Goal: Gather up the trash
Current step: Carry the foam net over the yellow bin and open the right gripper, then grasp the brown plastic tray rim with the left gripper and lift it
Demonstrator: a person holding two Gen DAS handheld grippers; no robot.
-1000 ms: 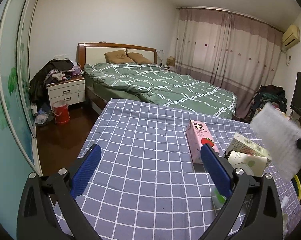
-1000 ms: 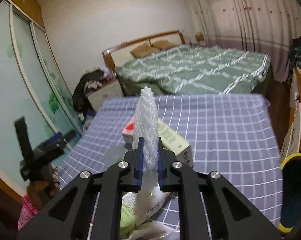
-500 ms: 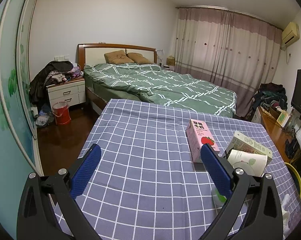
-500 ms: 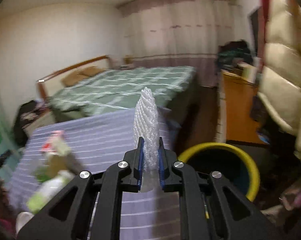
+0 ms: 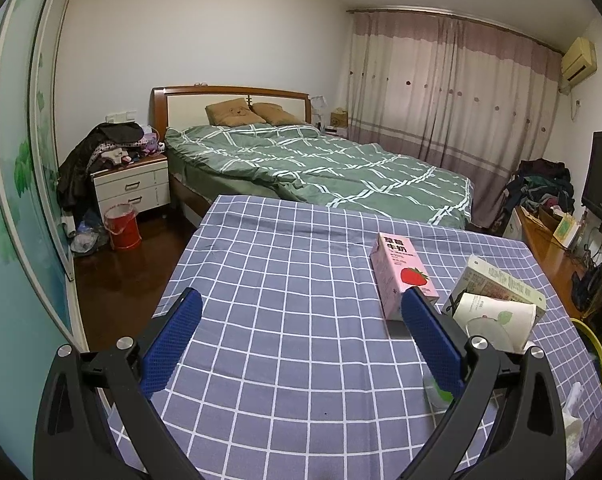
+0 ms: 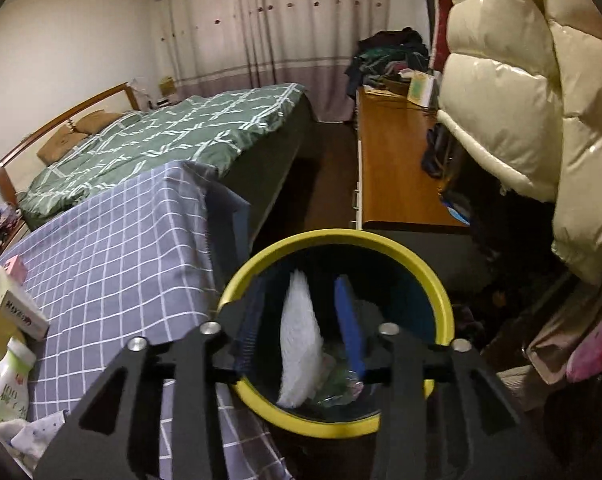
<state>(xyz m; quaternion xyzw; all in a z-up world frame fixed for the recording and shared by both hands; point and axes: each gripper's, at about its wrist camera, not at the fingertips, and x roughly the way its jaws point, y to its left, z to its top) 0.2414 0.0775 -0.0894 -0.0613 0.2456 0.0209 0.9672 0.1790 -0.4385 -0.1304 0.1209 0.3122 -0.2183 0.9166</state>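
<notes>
Yellow-rimmed bin — right claw above, jaws opening, white bubble wrap dropping in. Left claw apart, empty. Next: pink carton on counter.

A blue-grey cloth with a white grid is covering the table, and a pink carton is showing a red strawberry. The bin is wearing a yellow rim, and the bed is lying under green, white-lined bedding.

Bubble wrap: motion-blurred; lower end hidden behind gripper frame.
Yellow bin: near rim hidden by gripper arms; contents indistinct.
White bottle: cut off at picture's left edge.
</notes>
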